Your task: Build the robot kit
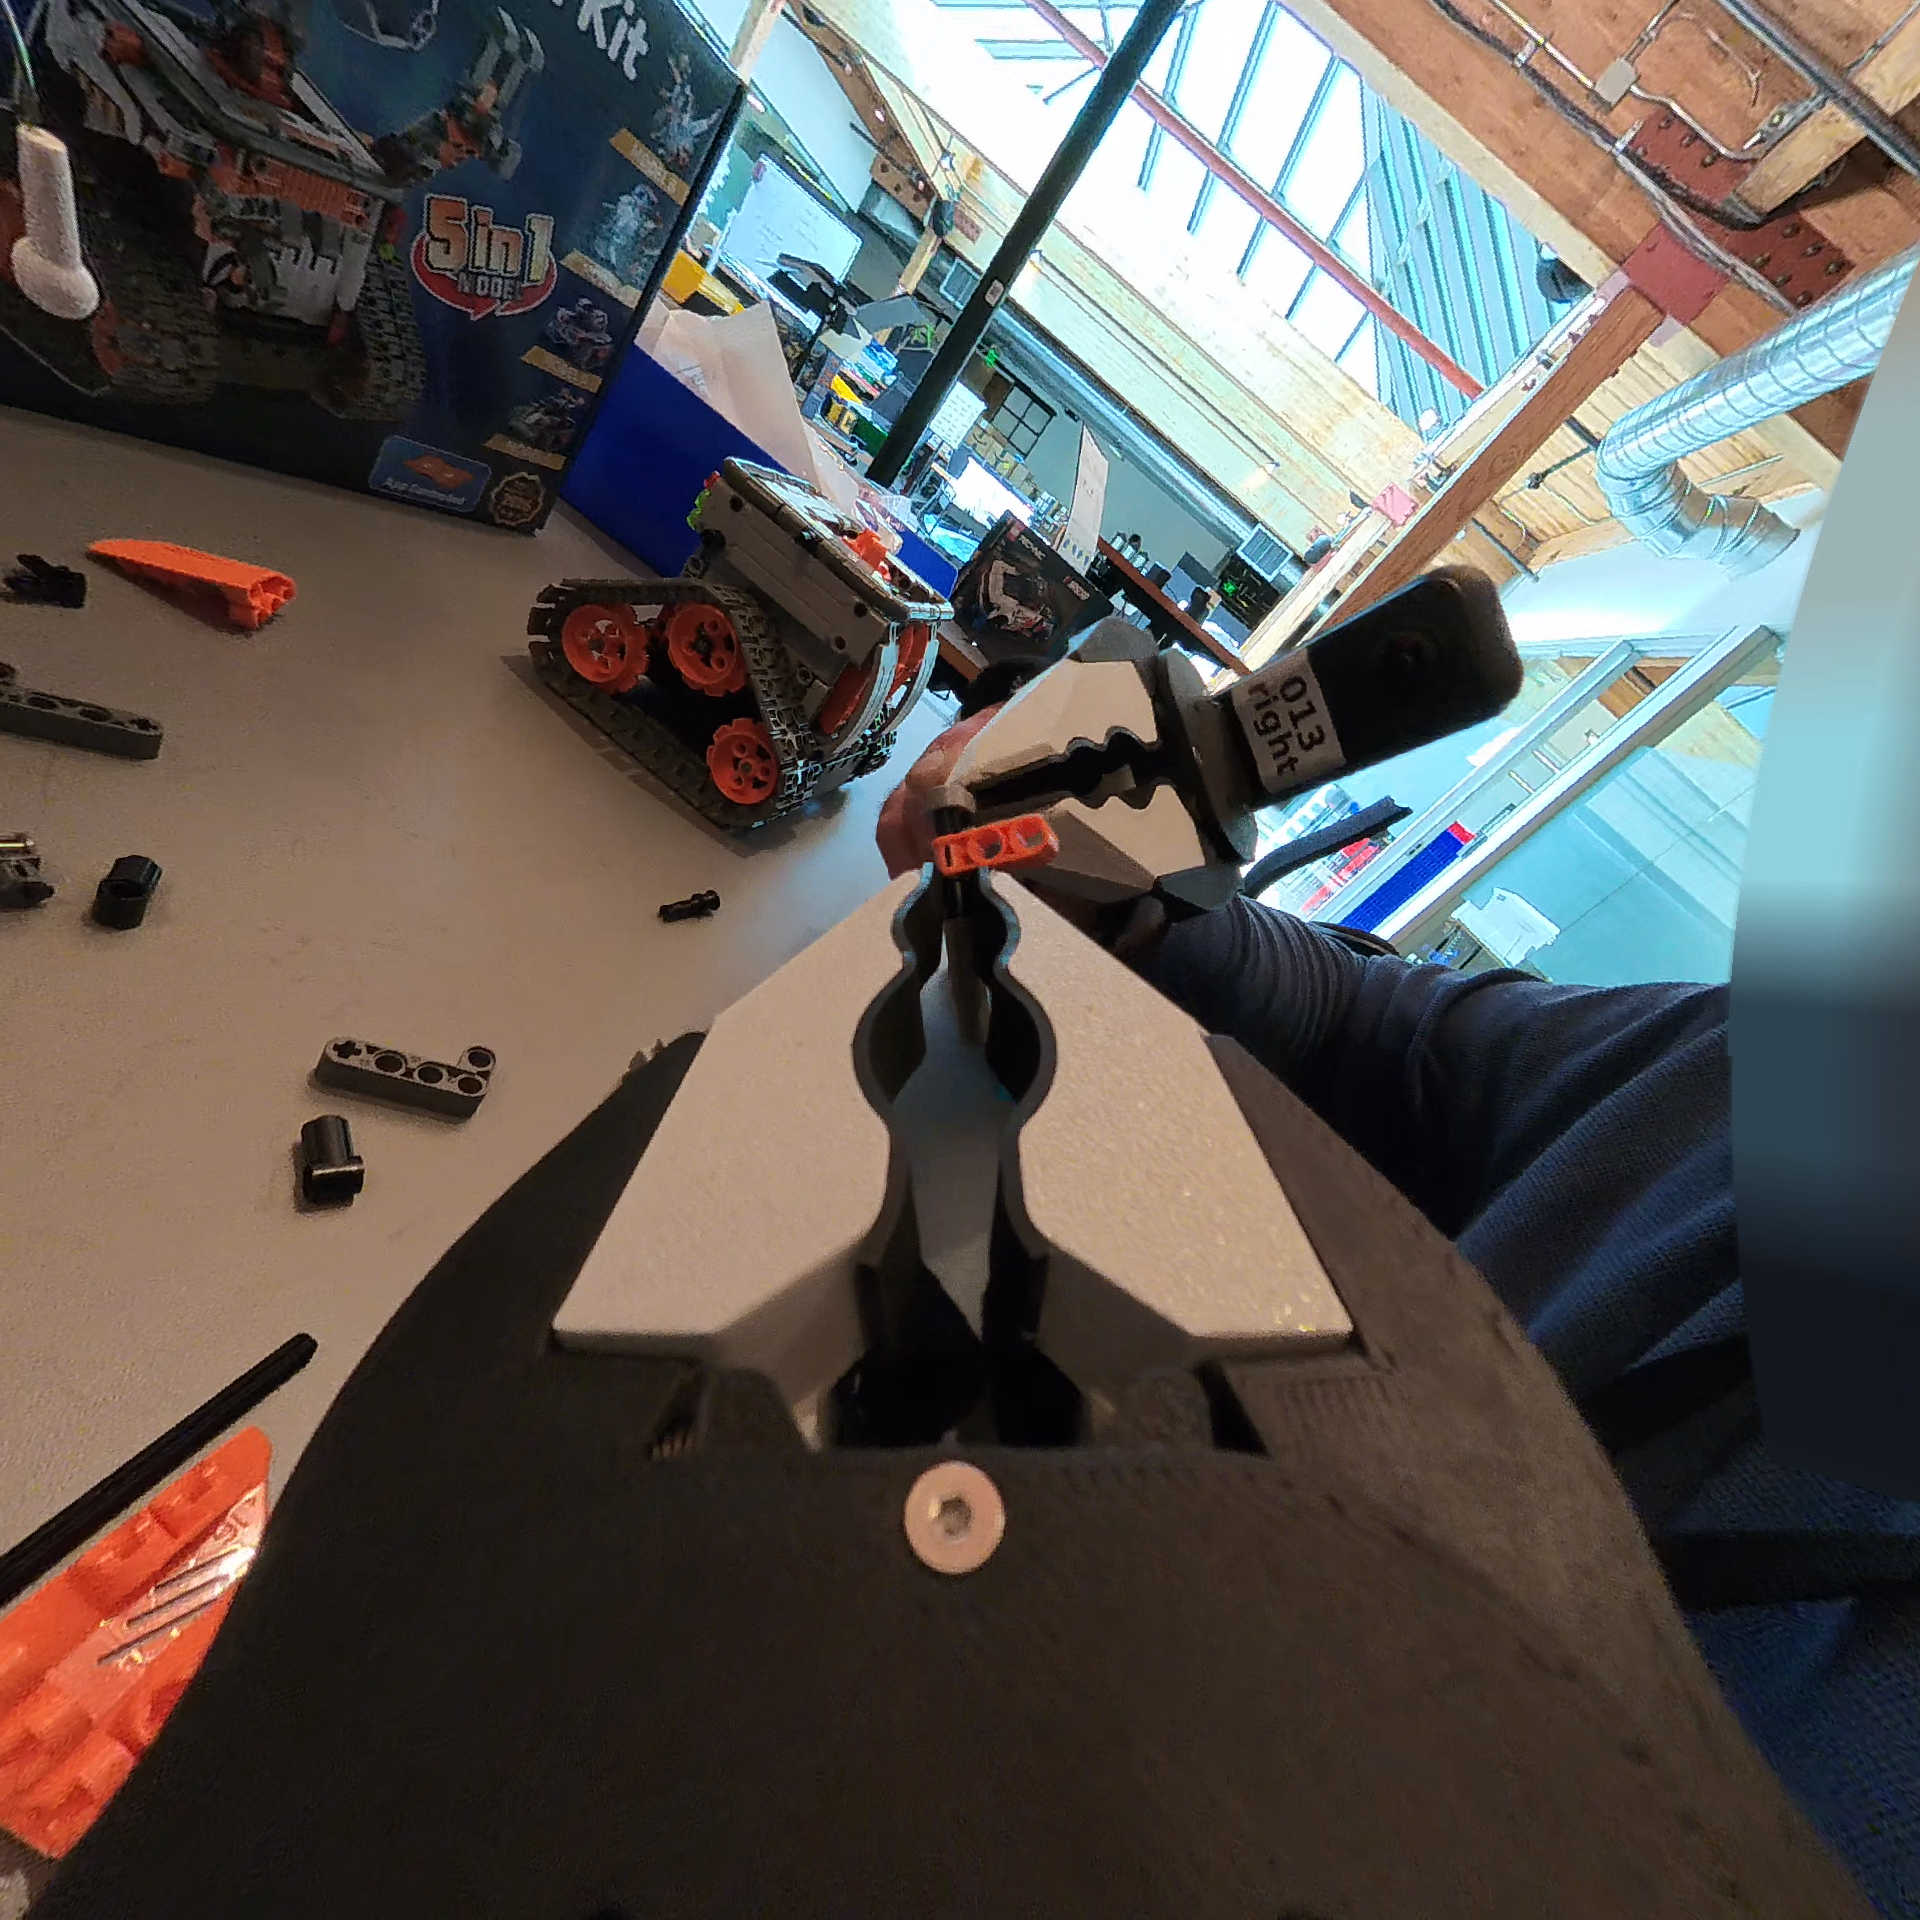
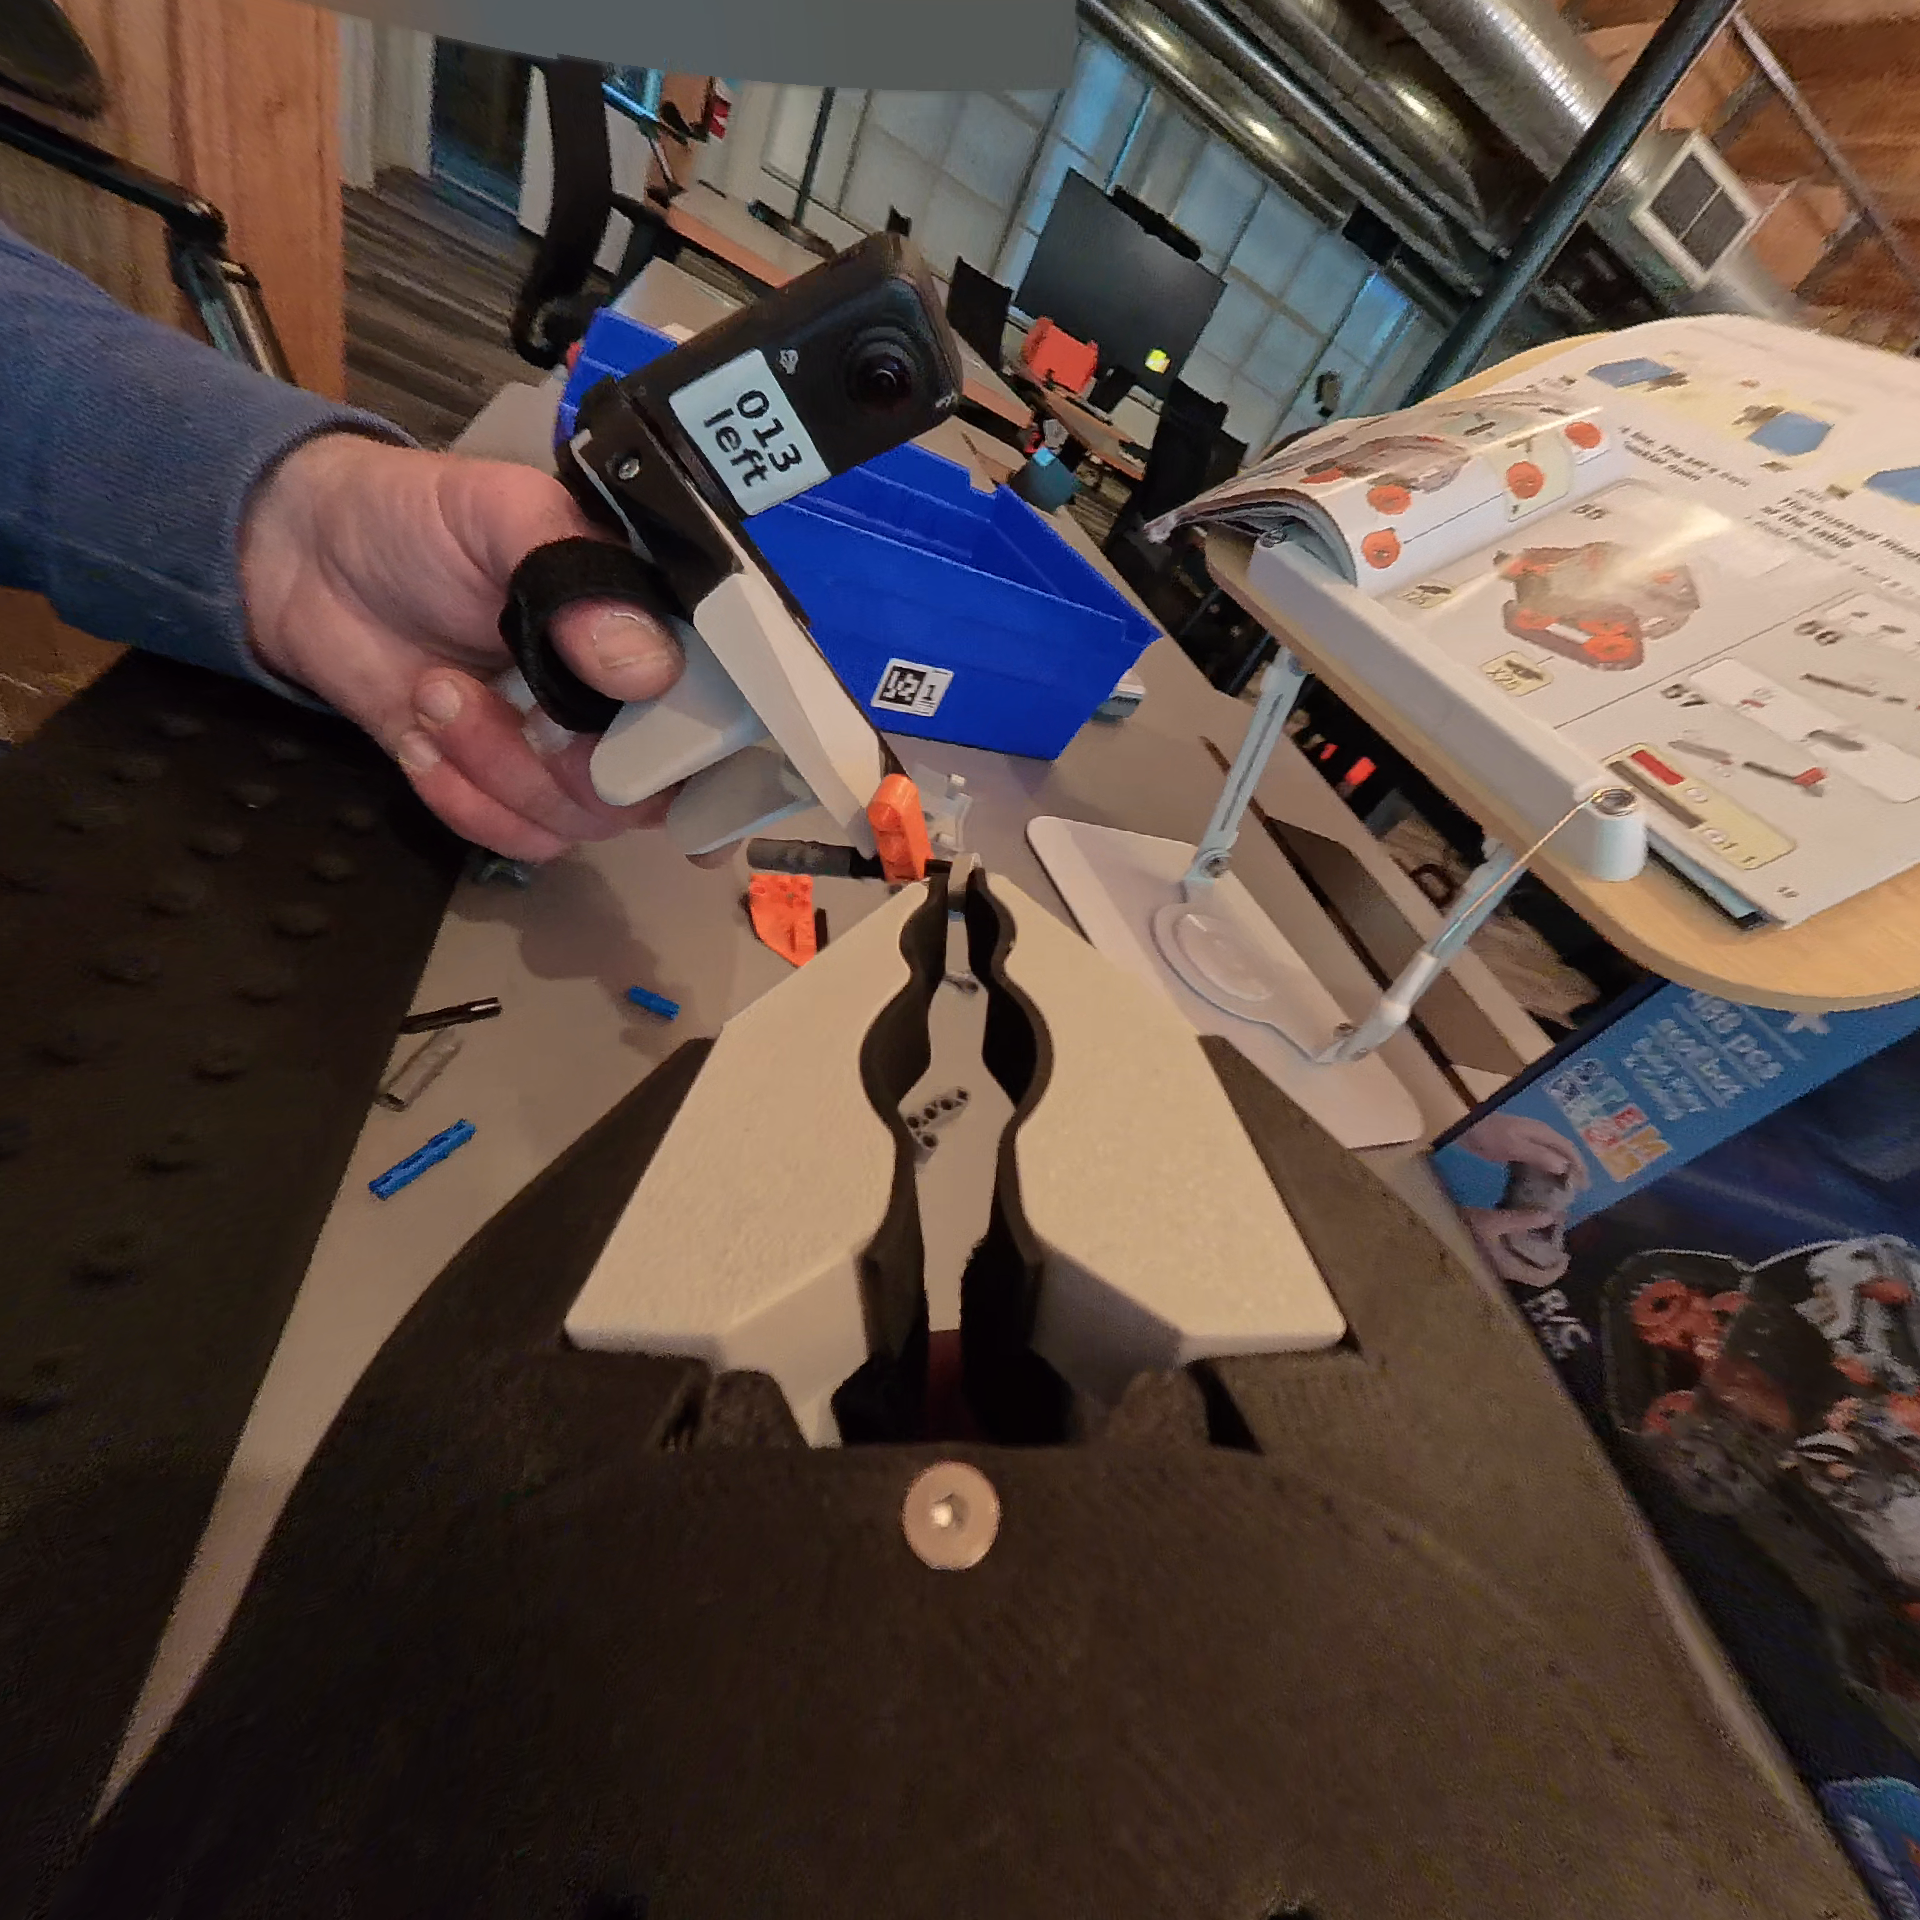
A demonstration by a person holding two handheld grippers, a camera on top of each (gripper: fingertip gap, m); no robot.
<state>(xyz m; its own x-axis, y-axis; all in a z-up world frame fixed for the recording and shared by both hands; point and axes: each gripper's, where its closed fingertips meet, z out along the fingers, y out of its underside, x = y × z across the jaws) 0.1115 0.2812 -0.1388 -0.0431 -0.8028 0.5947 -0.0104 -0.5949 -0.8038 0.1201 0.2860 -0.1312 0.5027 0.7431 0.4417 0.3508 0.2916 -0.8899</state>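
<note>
Tracked model [image 1: 743, 665] in left view only

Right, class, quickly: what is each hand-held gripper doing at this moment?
Left hand-held gripper: shut on a black pin that carries an orange connector.
Right hand-held gripper: shut on the same orange connector.

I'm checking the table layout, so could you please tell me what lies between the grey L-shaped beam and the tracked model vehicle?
In the left wrist view, the stretch of table between the grey L-shaped beam and the tracked vehicle is bare; the small black pin lies off to the right of it.
</note>
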